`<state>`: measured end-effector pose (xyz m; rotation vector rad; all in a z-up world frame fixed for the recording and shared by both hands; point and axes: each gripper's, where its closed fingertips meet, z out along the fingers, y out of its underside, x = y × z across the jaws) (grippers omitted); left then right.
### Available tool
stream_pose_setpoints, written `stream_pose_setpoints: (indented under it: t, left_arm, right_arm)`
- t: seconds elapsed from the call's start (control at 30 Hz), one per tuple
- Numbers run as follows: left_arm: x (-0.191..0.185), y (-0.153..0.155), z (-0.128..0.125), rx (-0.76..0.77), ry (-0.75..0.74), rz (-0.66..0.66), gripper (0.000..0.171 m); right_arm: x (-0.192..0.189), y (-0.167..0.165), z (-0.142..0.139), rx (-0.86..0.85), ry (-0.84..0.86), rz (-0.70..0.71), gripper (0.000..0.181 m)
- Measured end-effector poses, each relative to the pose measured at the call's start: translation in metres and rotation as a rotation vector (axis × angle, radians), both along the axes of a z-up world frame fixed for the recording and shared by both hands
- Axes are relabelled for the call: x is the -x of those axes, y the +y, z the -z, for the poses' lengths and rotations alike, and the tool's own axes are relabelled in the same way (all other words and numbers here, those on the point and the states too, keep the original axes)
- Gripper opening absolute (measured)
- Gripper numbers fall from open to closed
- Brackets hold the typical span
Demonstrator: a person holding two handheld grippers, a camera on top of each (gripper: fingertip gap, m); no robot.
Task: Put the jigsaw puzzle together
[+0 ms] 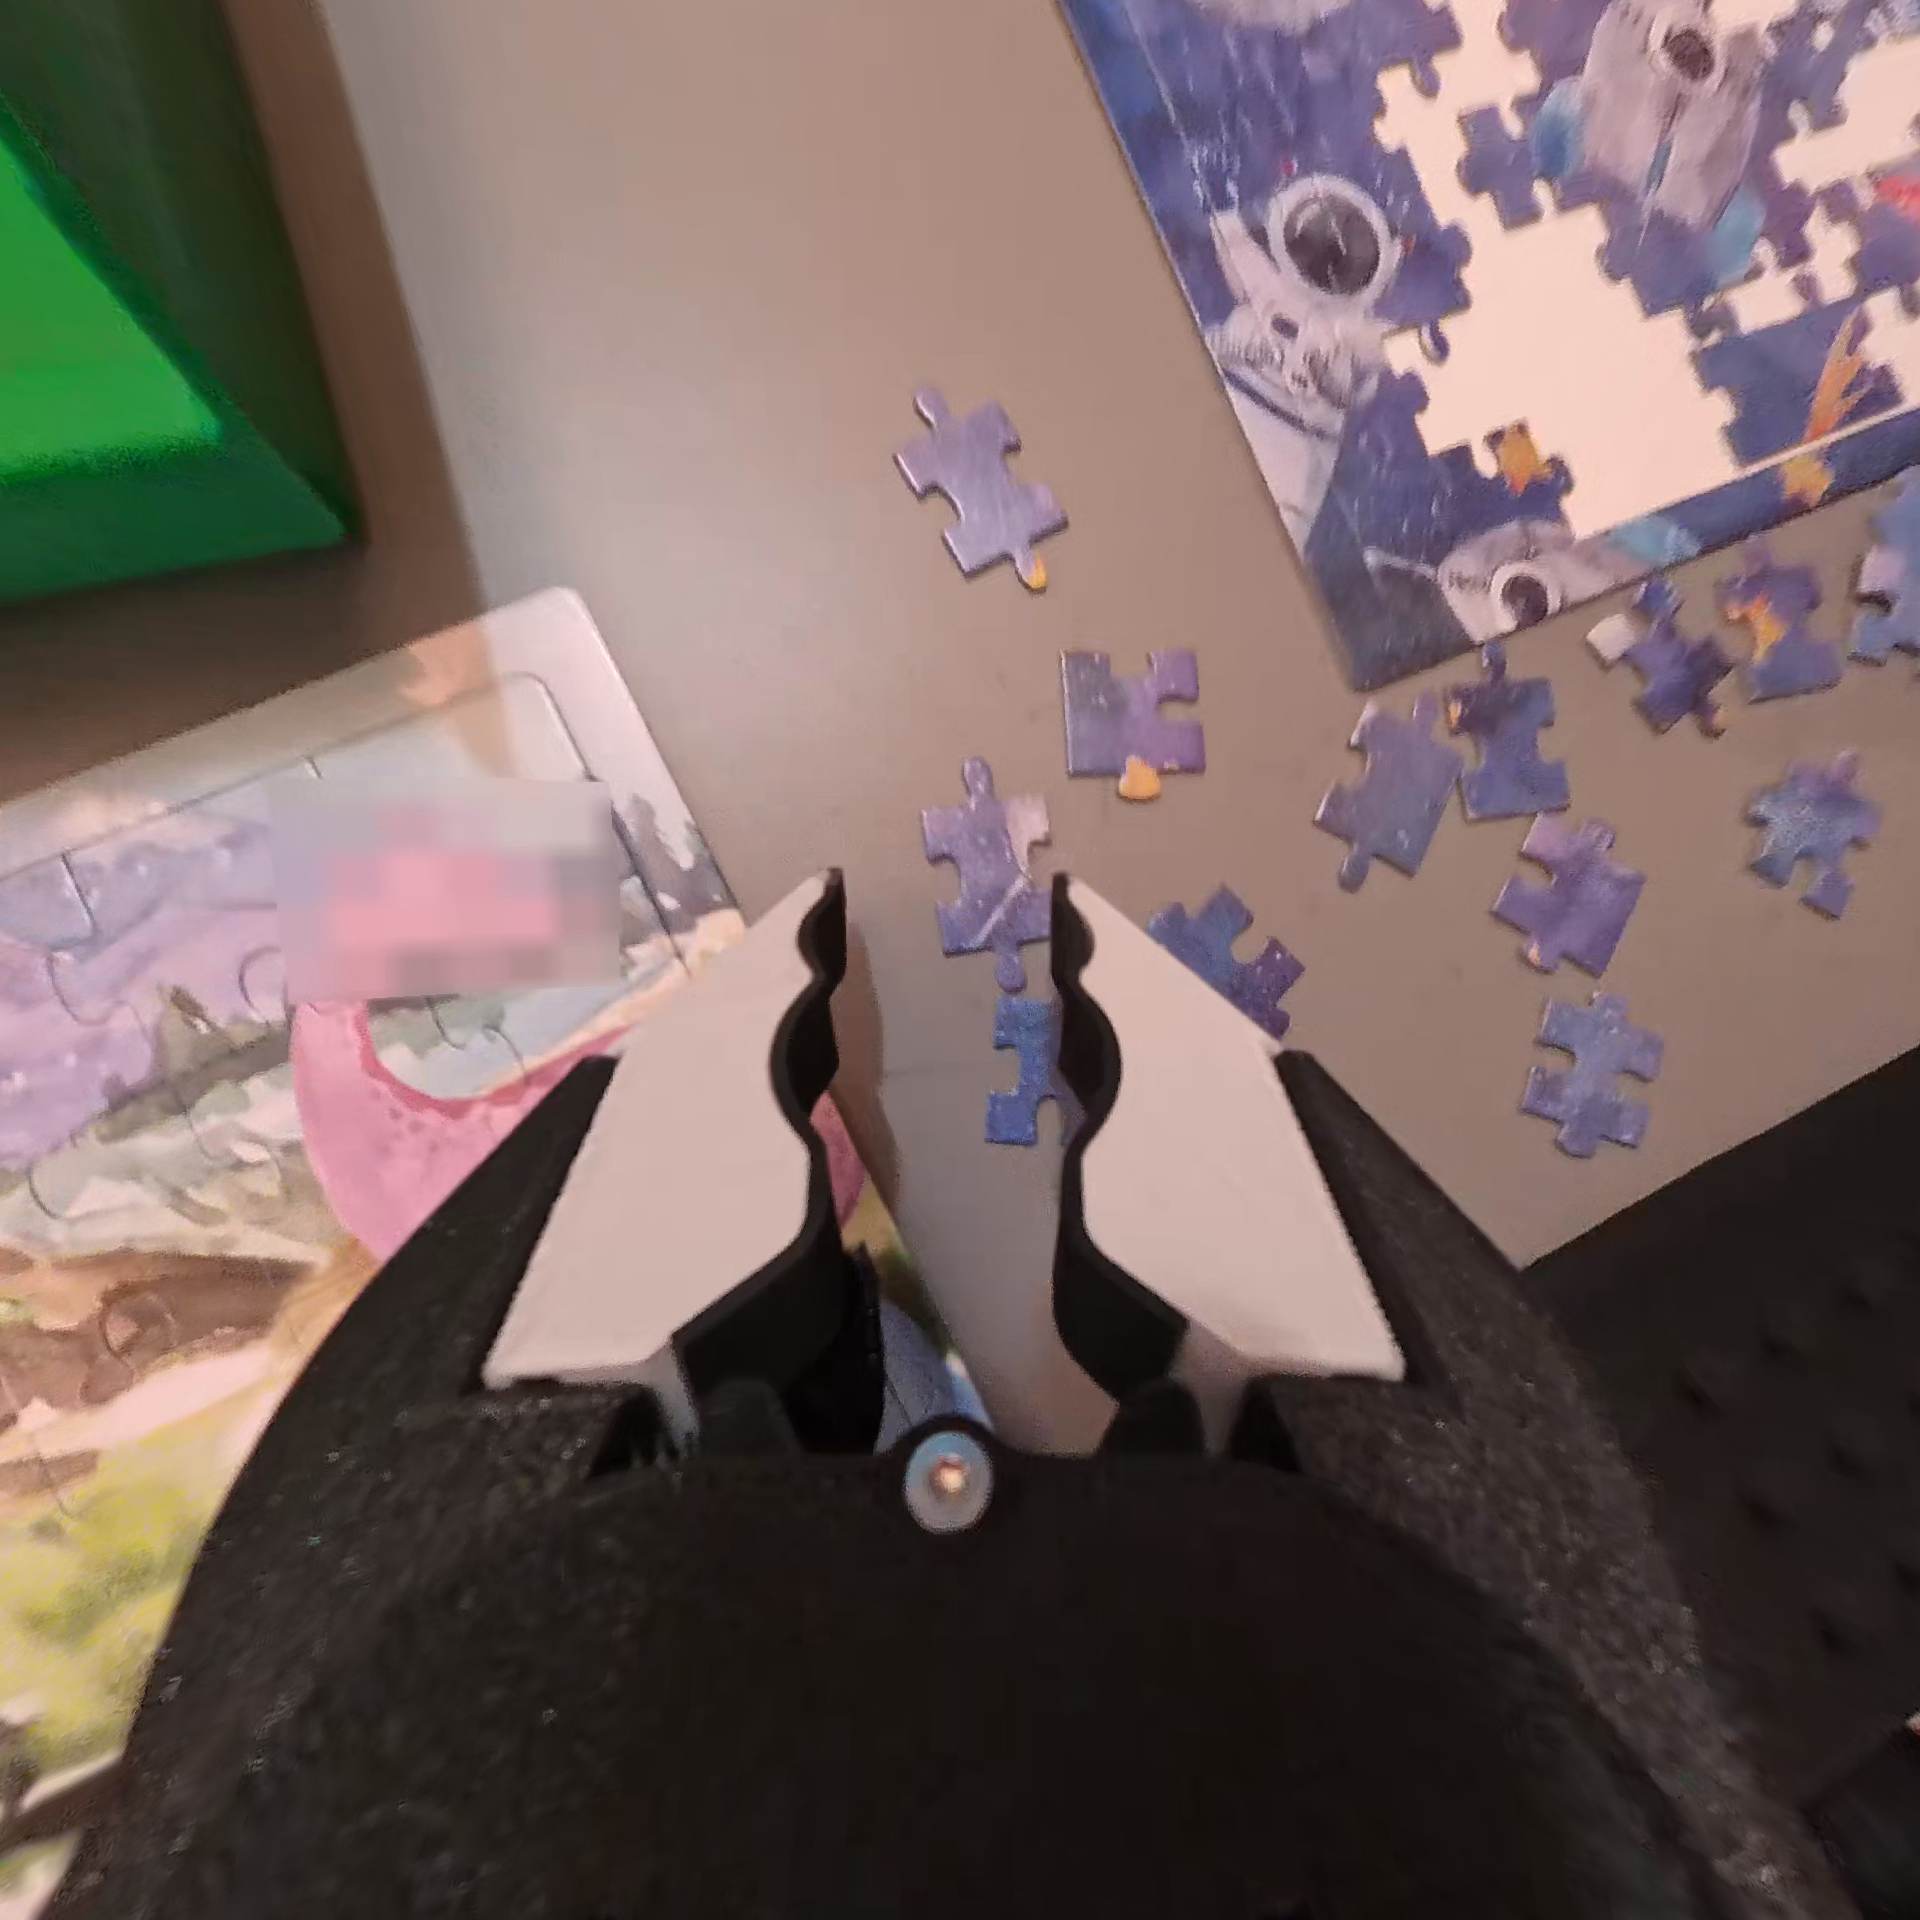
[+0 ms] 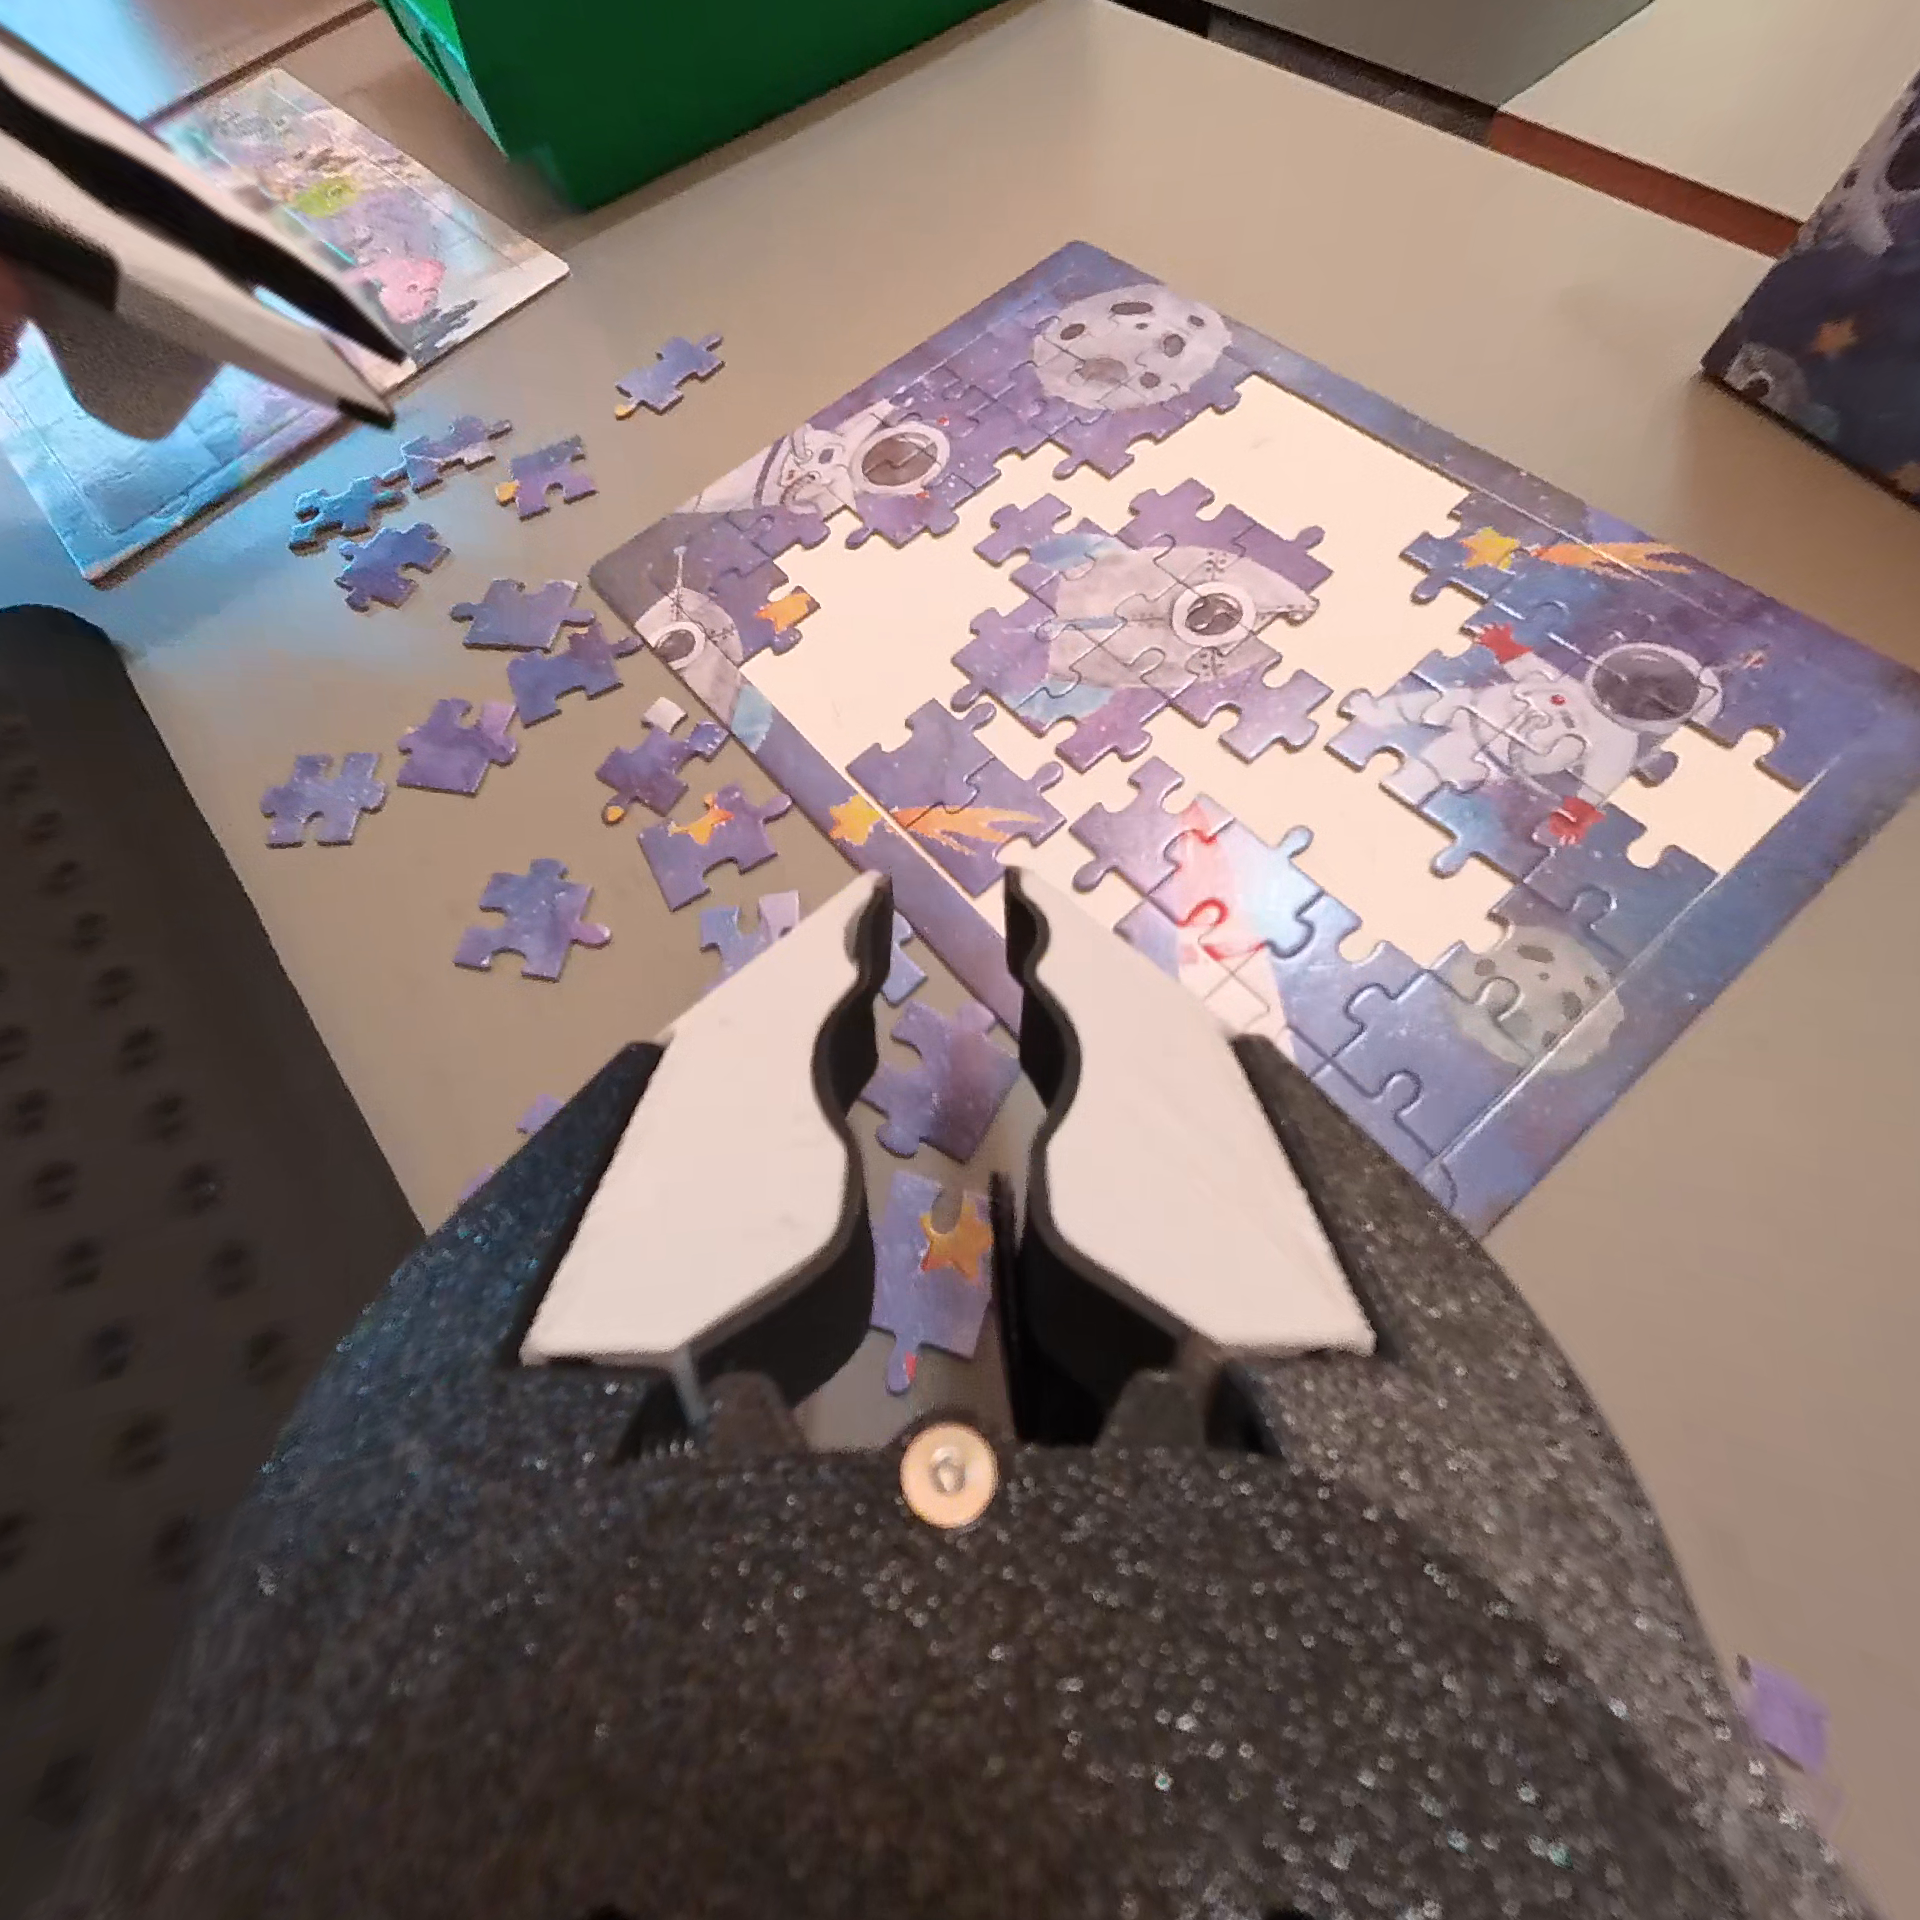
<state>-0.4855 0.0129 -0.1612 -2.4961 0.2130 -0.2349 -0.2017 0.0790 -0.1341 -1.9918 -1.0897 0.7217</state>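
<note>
Grey-beige tabletop (image 2: 1351,260) carries a space-themed jigsaw puzzle (image 2: 1226,727) in its blue-bordered tray, partly filled, with white gaps showing across the middle. Loose pieces (image 2: 457,748) lie scattered on the tabletop just left of the tray's near-left edge; a second, finished picture puzzle (image 2: 416,218) and a green box (image 2: 727,94) sit farther left and beyond. Left tongs (image 1: 948,883) hover above the loose pieces, narrowly parted and empty. Right tongs (image 2: 945,883) hover over the tray's near corner, likewise narrowly parted and holding nothing; a star-printed piece (image 2: 935,1257) lies on the tabletop beneath them. Pieces appear to be thin, light, stiff card lying flat, so a pinch probably needs one tip slid under an edge or a grip across a projecting tab. Open tabletop lies right of the tray; the tray's raised border and the tabletop's near edge limit sliding.
</note>
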Motion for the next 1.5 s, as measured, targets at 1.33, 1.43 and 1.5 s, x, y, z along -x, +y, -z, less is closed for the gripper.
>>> stream_pose_setpoints:
  t: [1.33,1.43,1.5]
  left_arm:
    - [-0.073,0.065,-0.093,-0.171,0.179,0.349,0.027]
    - [-0.091,0.083,-0.075,-0.151,0.145,0.394,0.027]
    - [-0.105,0.092,-0.062,-0.132,0.124,0.432,0.026]
  right_arm:
    - [0.0,-0.001,0.01,0.058,-0.018,0.002,0.021]
    - [-0.001,0.001,0.011,0.064,-0.009,0.004,0.021]
    - [-0.001,0.001,0.01,0.07,-0.001,0.005,0.021]
